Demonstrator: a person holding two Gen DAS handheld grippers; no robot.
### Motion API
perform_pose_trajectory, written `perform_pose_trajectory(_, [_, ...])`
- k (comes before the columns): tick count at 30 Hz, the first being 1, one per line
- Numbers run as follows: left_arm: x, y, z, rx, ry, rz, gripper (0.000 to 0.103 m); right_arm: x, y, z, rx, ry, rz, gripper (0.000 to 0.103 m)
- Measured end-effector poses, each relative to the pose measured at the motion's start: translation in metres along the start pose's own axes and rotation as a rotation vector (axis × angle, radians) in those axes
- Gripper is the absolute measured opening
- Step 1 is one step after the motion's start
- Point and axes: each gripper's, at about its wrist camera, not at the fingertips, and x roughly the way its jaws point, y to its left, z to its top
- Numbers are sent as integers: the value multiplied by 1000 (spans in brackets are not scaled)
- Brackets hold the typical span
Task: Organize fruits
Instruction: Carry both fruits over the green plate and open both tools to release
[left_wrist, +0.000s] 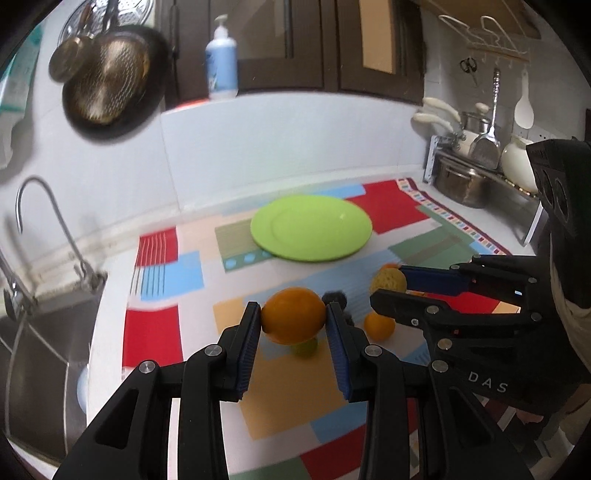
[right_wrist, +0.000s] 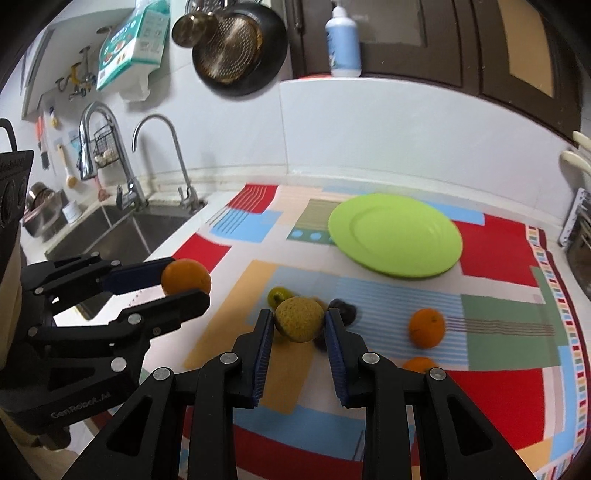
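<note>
We have the left gripper (left_wrist: 293, 317) clamped on an orange (left_wrist: 293, 314) at frame centre, the right gripper (right_wrist: 298, 321) clamped on a yellow fruit (right_wrist: 298, 319). Both round fruits could slip before reaching the plate (left_wrist: 343, 242) above, which is bare.

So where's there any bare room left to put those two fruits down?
The green plate is bare, with nothing on it. The mat beside the plate and the stretch toward the sink are free too. It is crowded just ahead of the right claw, where the loose orange and small dark fruits lie.
</note>
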Motion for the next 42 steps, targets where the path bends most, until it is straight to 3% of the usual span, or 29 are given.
perform_pose_trajectory(12, [21, -6, 46, 60, -75, -30, 36, -11, -30, 33, 52, -70, -72, 30])
perform_pose_trajectory(22, [62, -2, 80, 88, -60, -79, 36, 1, -54, 68, 65, -84, -139, 30])
perform_pose_trajectory(28, [94, 1, 95, 98, -20, -117, 36, 23, -65, 82, 89, -52, -156, 30])
perform_pose_trajectory(42, [177, 11, 111, 110, 114, -168, 36, 99, -105, 98, 161, 114, -141, 30])
